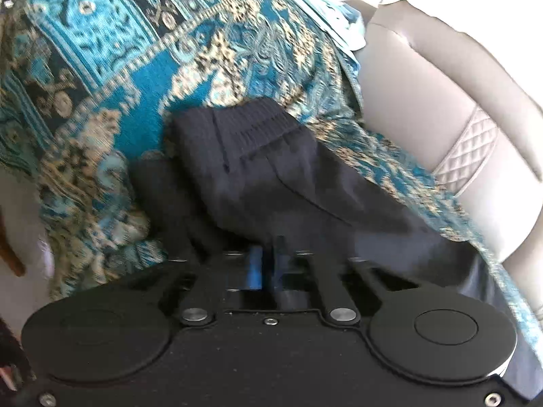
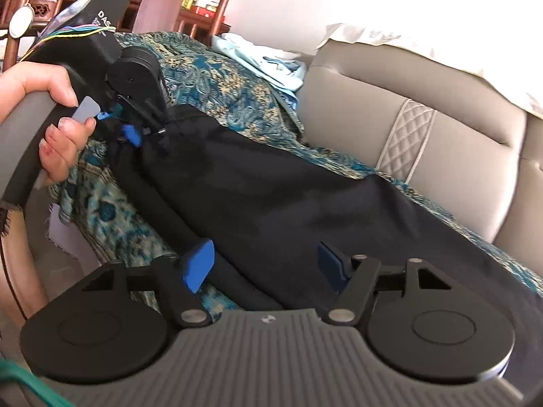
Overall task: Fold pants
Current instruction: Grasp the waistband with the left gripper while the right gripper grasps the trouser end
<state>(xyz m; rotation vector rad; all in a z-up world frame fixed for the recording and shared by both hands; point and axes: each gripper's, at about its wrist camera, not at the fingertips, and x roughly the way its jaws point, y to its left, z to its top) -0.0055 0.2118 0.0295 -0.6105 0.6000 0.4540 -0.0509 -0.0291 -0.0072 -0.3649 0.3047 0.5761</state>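
Observation:
Dark navy pants (image 2: pixel 271 203) lie stretched along a sofa seat covered by a blue and gold patterned throw (image 2: pixel 217 81). My left gripper (image 1: pixel 268 264) is shut on the pants near the ribbed waistband (image 1: pixel 258 122), and the cloth drapes over its blue pads. It also shows in the right wrist view (image 2: pixel 135 132), held by a hand at the pants' far end. My right gripper (image 2: pixel 268 264) is open, its blue pads (image 2: pixel 200 264) standing apart over the near part of the pants, with cloth between them.
The beige leather sofa back (image 2: pixel 424 118) with a quilted strip runs along the right. Light blue and white cloth (image 2: pixel 264 61) lies at the far end of the throw. Wooden furniture (image 2: pixel 51 3) stands behind the sofa.

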